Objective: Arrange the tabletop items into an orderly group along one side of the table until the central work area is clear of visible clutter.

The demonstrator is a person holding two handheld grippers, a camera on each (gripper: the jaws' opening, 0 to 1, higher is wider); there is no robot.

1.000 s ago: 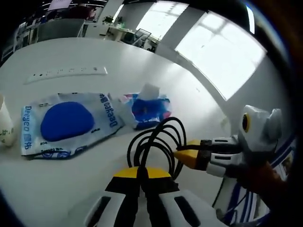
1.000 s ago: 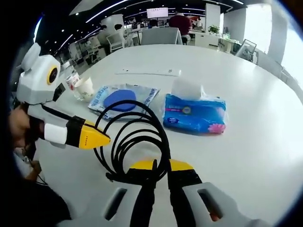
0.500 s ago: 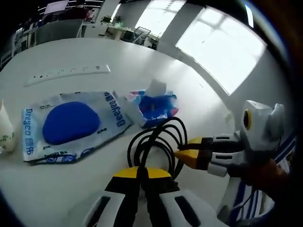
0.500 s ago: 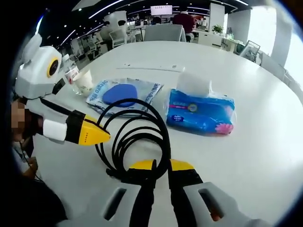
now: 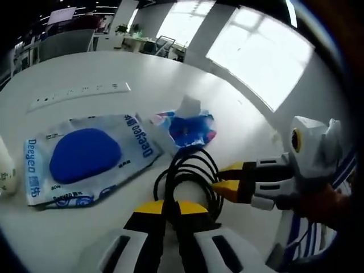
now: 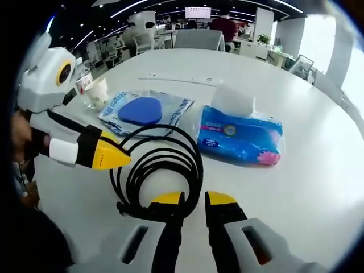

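The coiled black cable (image 6: 162,173) lies on the white table (image 6: 307,187), and everything else sits beyond it. Just past the coil is the flat blue wipes packet (image 6: 145,111), and beside that the blue tissue pack (image 6: 239,136) with a white tissue standing out of its top. Past the wipes packet a white paper cup (image 6: 96,91) stands with a clear bottle (image 6: 84,85) touching it, and farther back lies a white power strip (image 6: 185,79).

The left gripper (image 5: 169,209) is clenched on the near side of the cable (image 5: 190,179), its yellow tips pressed together over the strands. The right gripper (image 6: 193,199) is released, a clear gap between its tips, which sit at the coil's edge.

Behind the table are office chairs, desks, ceiling strip lights and a seated person in red (image 6: 223,25); bright windows (image 5: 261,57) run along one side.
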